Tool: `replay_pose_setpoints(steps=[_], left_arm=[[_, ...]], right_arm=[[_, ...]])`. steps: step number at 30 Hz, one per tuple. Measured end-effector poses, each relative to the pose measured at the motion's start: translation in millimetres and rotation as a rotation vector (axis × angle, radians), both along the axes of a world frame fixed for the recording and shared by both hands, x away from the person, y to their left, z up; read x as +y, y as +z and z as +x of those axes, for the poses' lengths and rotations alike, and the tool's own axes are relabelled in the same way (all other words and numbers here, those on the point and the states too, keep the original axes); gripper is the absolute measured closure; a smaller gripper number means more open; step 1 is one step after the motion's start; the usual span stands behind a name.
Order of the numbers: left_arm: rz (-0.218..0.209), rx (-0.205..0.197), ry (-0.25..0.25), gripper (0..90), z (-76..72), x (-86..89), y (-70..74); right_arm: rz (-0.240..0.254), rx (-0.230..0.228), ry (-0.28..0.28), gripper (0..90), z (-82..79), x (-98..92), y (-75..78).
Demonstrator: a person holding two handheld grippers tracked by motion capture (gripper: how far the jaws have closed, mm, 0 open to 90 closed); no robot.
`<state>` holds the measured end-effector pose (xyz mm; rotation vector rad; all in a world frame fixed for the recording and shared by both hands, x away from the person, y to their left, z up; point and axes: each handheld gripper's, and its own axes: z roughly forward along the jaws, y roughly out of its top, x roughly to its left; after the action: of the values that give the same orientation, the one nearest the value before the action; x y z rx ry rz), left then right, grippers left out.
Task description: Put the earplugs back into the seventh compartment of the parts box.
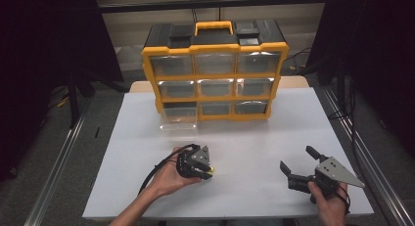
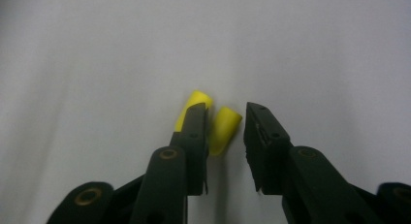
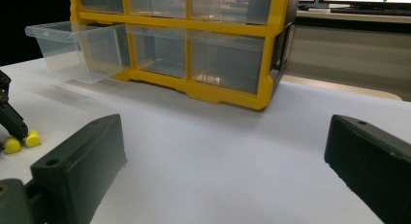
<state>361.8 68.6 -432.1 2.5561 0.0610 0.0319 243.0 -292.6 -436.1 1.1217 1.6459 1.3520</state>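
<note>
— Where are the yellow plugs (image 2: 224, 129)?
— On the white table (image 1: 254, 138), near-left; the left gripper (image 2: 226, 122) straddles one without pinching. The right gripper (image 1: 297, 163), near-right, gapes over bare tabletop.

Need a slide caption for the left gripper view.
Left gripper straddling one of two yellow caps on the white table.

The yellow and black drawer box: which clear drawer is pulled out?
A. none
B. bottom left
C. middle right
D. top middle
B: on the yellow and black drawer box, the clear plastic drawer at bottom left sticks out over the white table; the others sit flush.
</note>
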Motion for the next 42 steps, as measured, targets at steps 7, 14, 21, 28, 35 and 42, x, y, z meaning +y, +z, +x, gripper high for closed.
replay_pose_setpoints(steps=[7,14,21,28,35,42], left_arm=[[-0.004,-0.006,-0.001,79.0,-0.9,1.7,0.3],[-0.041,0.017,0.005,81.2,-0.3,7.1,0.2],[-0.106,0.029,0.015,81.2,-1.5,12.6,4.0],[-0.175,0.010,0.049,81.2,-1.4,19.6,7.6],[-0.278,0.018,0.109,81.2,1.2,30.1,13.0],[-0.358,0.011,0.149,81.3,0.5,37.7,20.3]], right_arm=[[-0.007,-0.003,0.007,0.9,-0.3,0.4,0.0],[-0.003,-0.002,0.003,0.9,-0.6,-0.1,0.2],[-0.003,-0.002,0.004,0.8,-0.6,0.0,0.2],[-0.001,-0.001,0.005,0.8,-0.4,0.3,0.2],[-0.001,-0.003,0.003,0.8,-0.5,-0.1,0.4],[-0.001,0.000,0.003,0.8,-0.4,0.0,0.3]])
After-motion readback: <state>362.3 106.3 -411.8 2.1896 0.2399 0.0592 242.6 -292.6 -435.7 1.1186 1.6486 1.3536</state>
